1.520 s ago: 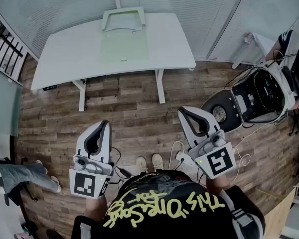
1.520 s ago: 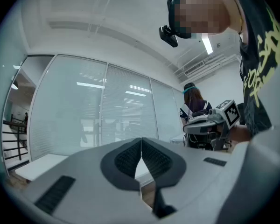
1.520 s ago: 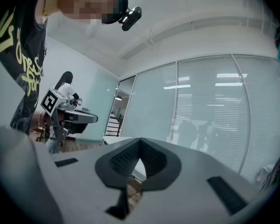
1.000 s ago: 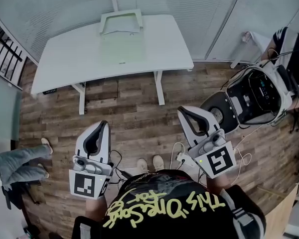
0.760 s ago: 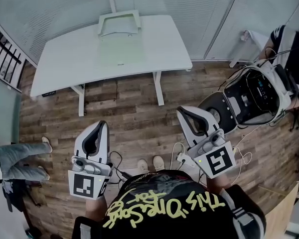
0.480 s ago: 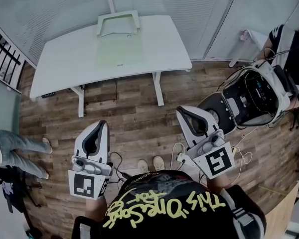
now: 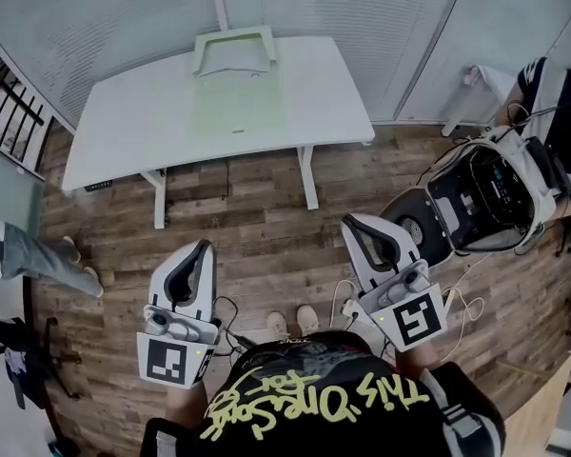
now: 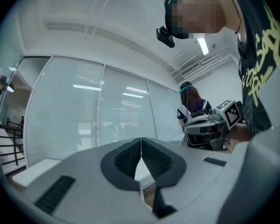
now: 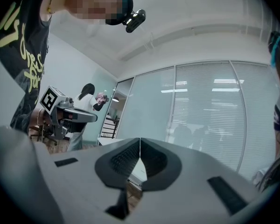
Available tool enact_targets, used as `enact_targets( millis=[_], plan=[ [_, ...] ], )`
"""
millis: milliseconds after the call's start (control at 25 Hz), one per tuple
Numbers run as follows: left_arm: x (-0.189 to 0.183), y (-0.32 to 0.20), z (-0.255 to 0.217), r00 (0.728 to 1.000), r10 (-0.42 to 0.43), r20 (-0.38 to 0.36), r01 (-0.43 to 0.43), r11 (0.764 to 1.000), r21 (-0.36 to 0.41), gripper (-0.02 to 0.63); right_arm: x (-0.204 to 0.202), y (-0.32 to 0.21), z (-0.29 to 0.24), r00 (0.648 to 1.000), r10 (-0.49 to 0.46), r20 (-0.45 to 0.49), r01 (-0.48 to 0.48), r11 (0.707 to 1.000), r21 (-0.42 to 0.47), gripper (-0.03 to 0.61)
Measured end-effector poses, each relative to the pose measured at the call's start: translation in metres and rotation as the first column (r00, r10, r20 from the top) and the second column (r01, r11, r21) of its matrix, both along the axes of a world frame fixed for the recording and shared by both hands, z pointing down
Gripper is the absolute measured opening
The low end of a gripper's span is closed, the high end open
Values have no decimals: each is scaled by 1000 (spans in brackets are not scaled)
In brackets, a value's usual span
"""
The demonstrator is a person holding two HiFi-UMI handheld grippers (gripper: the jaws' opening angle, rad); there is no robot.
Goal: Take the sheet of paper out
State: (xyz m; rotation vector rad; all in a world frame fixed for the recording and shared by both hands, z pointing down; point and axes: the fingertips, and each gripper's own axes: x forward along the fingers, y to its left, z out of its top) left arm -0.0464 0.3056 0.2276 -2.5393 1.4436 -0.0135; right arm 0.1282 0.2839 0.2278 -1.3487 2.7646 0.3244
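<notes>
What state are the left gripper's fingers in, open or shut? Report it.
Shut. The left gripper view shows the left gripper with dark ribbed fingers meeting along one seam, nothing between them.

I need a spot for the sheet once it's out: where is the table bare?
In the head view, the table is bare on either side of the green mat: a wide stretch to its left, a narrower one to its right. The only crowded part is the far middle, where the tray stands at the mat's far end.
</notes>
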Motion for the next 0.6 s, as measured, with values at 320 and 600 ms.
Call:
enact_targets(
  millis=[320, 600],
  plan=[
    [-18, -3, 3, 1000, 12, 6, -12, 1000, -1, 9, -16, 1, 3, 1000, 24, 0, -24, 1000, 2, 8],
    [-42, -2, 7, 1000, 24, 12, -24, 1000, -8, 9, -37, 6, 6, 999, 47, -3, -47, 999, -5, 8]
  ],
)
